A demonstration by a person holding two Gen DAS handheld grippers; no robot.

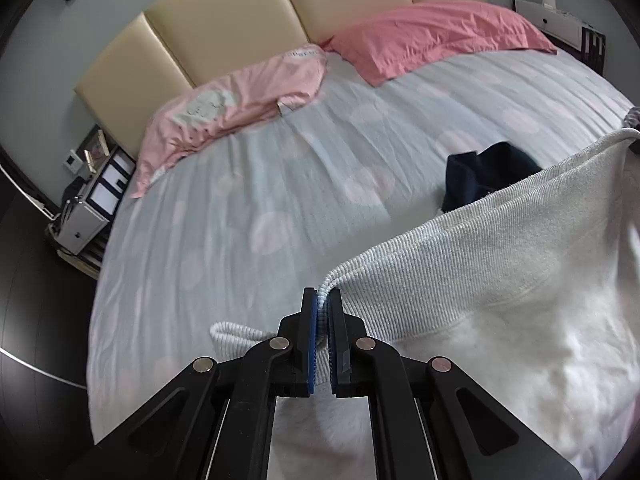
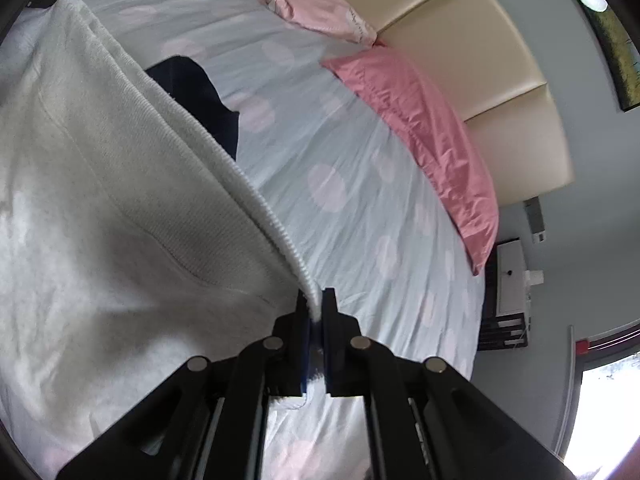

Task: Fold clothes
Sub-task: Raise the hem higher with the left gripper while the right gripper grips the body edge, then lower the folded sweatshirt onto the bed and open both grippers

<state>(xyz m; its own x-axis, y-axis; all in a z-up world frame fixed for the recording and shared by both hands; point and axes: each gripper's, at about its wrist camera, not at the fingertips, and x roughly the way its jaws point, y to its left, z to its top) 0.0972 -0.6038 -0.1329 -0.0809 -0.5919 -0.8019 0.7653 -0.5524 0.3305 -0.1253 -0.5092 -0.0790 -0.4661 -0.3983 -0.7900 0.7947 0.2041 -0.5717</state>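
Note:
A white knitted garment [image 1: 472, 248] with a ribbed hem hangs stretched above the bed. My left gripper [image 1: 323, 300] is shut on one end of that ribbed hem. In the right wrist view the same white garment [image 2: 120, 208] fills the left side, and my right gripper [image 2: 317, 300] is shut on the other end of the hem. The hem runs taut between the two grippers. A dark navy garment [image 1: 484, 176] lies on the bed beyond the hem, also seen as the navy garment [image 2: 200, 92], partly hidden by the white one.
The bed [image 1: 224, 208] has a pale blue sheet with pink dots. Two pink pillows [image 1: 432, 32] [image 1: 240, 96] lean at a cream headboard [image 1: 248, 12]. A nightstand [image 1: 92, 200] stands at the bed's left, another nightstand [image 2: 512, 280] at its right. Dark floor [image 1: 36, 320] borders the bed.

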